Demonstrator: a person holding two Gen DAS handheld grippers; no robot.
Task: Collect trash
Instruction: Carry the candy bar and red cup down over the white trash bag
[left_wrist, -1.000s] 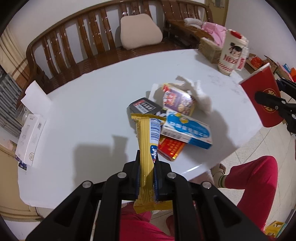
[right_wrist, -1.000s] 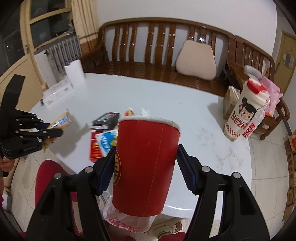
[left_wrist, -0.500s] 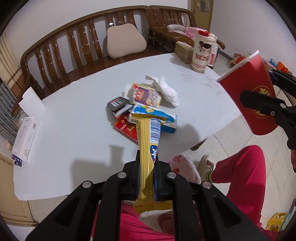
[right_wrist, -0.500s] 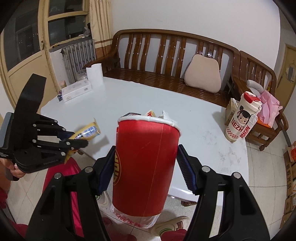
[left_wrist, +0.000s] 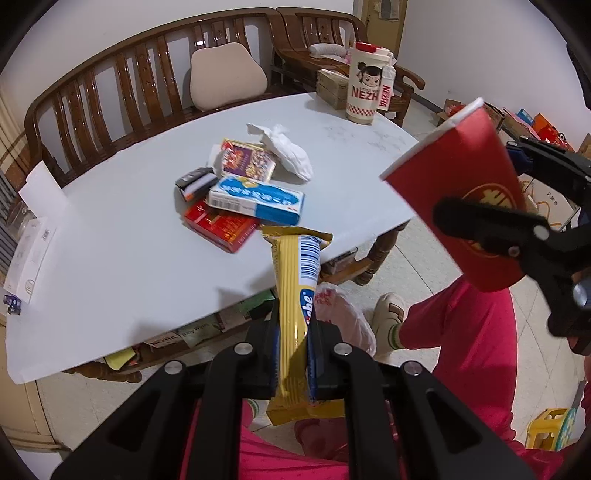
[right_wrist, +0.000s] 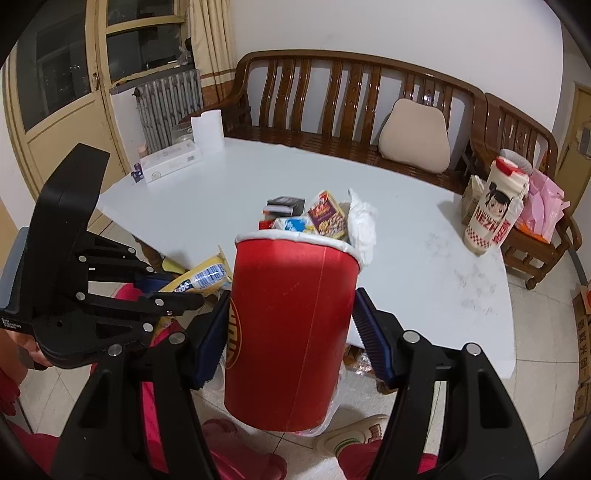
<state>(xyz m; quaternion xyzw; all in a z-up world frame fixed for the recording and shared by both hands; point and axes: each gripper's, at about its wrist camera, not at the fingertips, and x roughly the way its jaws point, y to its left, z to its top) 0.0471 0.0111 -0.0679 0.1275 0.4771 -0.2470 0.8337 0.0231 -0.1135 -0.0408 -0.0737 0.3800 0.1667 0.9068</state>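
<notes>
My left gripper is shut on a yellow snack wrapper and holds it in the air off the table's front edge. It also shows in the right wrist view. My right gripper is shut on a red paper cup, upright, held beyond the table edge. The cup shows tilted at the right of the left wrist view. Trash lies on the white table: a blue-white box, a red pack, a black pack, a purple snack packet, a crumpled tissue.
A pink-printed plastic bag sits on the floor under the table edge. A Nezha tumbler stands at the table's far right. A white carton and paper roll are at the left. A wooden bench runs behind. The person's red-trousered legs are below.
Both grippers have pulled back from the table toward the person. The wrapper and the cup have moved off the tabletop to beyond its front edge. The cup is closer to the left gripper.
</notes>
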